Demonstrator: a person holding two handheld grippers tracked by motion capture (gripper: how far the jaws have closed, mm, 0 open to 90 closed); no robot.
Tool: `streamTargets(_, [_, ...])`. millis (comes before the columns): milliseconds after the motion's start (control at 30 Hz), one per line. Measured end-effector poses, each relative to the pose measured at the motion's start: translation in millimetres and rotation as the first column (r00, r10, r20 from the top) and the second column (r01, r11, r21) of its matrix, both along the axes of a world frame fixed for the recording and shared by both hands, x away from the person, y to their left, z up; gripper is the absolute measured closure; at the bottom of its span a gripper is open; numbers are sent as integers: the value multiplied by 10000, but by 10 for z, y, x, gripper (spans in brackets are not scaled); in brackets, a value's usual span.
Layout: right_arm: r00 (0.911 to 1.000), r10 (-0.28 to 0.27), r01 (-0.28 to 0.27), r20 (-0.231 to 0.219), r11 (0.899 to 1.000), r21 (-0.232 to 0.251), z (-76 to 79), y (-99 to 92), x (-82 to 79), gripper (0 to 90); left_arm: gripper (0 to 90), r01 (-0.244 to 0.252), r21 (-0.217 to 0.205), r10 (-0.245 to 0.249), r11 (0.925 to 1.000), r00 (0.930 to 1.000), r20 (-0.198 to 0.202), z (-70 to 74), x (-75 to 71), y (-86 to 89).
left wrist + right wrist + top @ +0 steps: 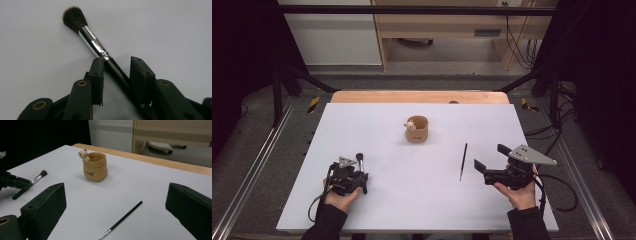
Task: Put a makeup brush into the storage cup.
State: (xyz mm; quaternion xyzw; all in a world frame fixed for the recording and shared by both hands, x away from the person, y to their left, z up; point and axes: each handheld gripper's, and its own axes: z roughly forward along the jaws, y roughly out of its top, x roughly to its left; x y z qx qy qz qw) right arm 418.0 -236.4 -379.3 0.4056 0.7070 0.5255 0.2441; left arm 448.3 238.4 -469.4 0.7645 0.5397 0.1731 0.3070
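White table, wooden far edge; grey floor. Left gripper, near-left corner: jaws narrowed around makeup brush, touching one. Right gripper, near-right: jaws wide, empty.

On the white desk, the tan sack-shaped cup with a small bear figure stands at centre. The thin black liner brush lies at its 4 o'clock, the black-handled round makeup brush at 8 o'clock, between the left gripper's jaws.
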Motion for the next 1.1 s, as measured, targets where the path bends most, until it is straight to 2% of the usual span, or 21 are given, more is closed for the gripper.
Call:
streamTargets(367, [10000, -4, 4, -16, 10000, 17, -3, 7, 1, 37, 744, 305, -168, -307, 9994, 9995, -115, 8, 6, 6])
streamTargets(500, [10000, -3, 3, -30, 10000, 16, -5, 2, 2, 37, 766, 497, -76, -499, 9987, 9986, -179, 15, 10, 8])
streamTargets(533, [10000, 0, 0, -34, 10000, 13, -6, 4, 3, 37, 788, 628, 64, -627, 9980, 9978, -201, 19, 8, 11])
streamTargets(667, [10000, 12, -12, -44, 10000, 4, -12, 7, 8, 37, 789, 735, 151, -732, 9972, 9971, -206, 23, 10, 7])
streamTargets(800, [10000, 7, -7, -52, 10000, 8, -13, 9, 9, 38, 786, 887, 395, -881, 9953, 9959, -188, 28, 8, -8])
streamTargets(933, [10000, 5, -5, -37, 10000, 26, -9, 1, 7, 37, 775, 1031, 382, -1025, 9939, 9946, -190, 34, 11, 3])
streamTargets(1000, [10000, -13, 14, -61, 9999, 116, -4, -1, 5, 37, 697, 1023, 391, -1019, 9940, 9947, -124, 50, 9, 8])
streamTargets(1100, [10000, -6, 7, -43, 10000, 63, -7, -5, 9, 37, 643, 1075, 358, -1075, 9936, 9942, -26, 82, 6, 15])
